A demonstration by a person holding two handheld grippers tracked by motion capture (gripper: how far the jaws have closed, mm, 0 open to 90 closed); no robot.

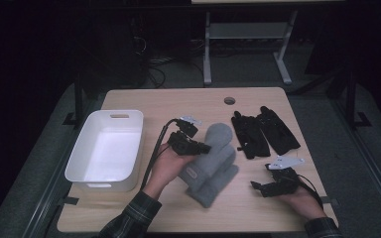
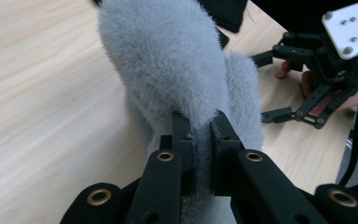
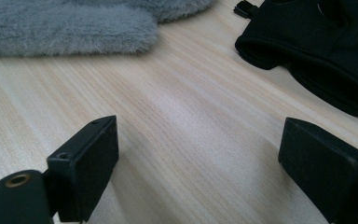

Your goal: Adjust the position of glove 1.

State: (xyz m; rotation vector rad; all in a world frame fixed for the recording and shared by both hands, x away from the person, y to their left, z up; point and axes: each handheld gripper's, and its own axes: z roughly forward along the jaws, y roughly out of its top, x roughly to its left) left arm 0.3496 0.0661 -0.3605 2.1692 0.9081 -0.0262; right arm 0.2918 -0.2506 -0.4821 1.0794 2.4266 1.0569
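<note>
My left gripper (image 2: 200, 126) has its fingers pinched on the fluffy grey fleece mitten (image 1: 213, 158) at mid-tabletop, so I'd lift it clear, swing toward the white plastic bin (image 1: 82, 168) at nine o'clock, keeping the right gripper (image 3: 198, 158) spread, empty.
</note>
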